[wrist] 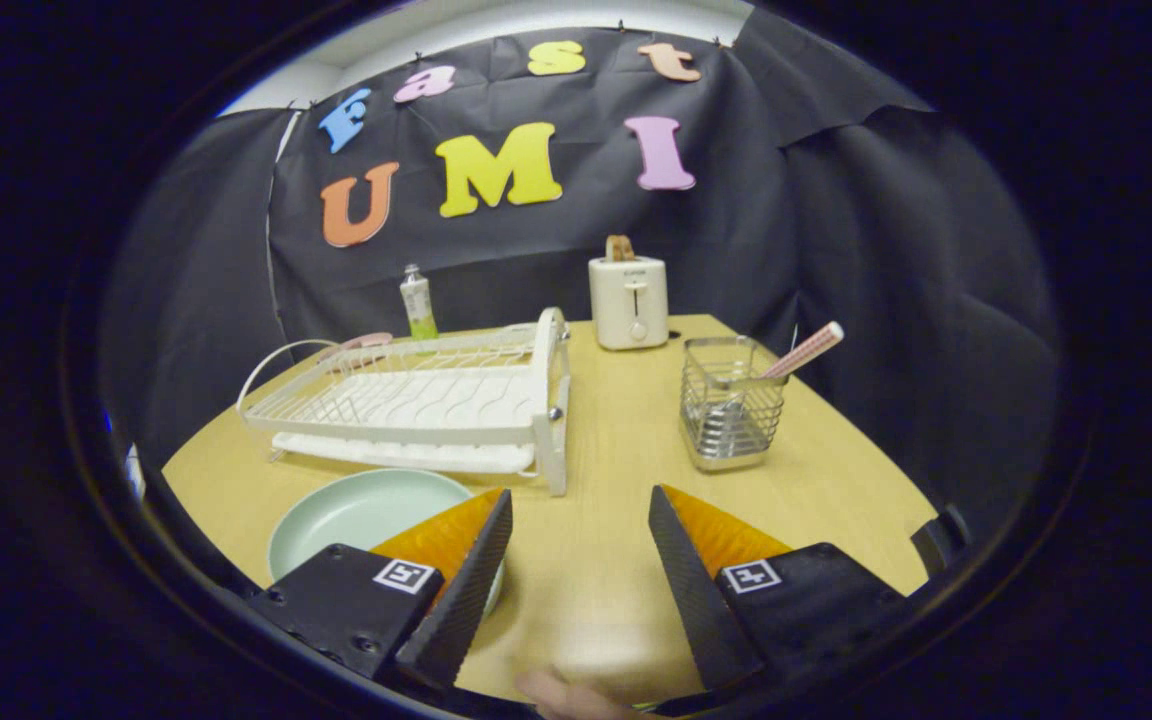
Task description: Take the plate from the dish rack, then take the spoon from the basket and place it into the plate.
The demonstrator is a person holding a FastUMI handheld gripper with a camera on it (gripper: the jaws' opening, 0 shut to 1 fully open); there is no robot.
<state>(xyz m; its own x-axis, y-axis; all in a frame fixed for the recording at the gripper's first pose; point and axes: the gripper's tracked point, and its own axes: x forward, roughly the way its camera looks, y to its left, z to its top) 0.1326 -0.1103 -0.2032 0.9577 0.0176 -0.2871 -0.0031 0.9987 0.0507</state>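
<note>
Black-draped booth, wooden desk (586,560) | gripper (581,530) jaws wide apart, holding nothing | plate (356,515) lies flat beside the near finger, ready to receive | dish rack (416,400) behind | spoon (804,352) leans handle-up in basket (731,415), easy to pinch

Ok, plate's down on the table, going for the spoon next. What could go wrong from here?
The pink-handled spoon leans steeply out of the wire mesh basket; a sideways pull may tip the light basket.

The pale green round plate lies partly under the left finger of the open gripper, so swinging away could nudge it.

The white wire dish rack stands close behind, leaving little room.
</note>
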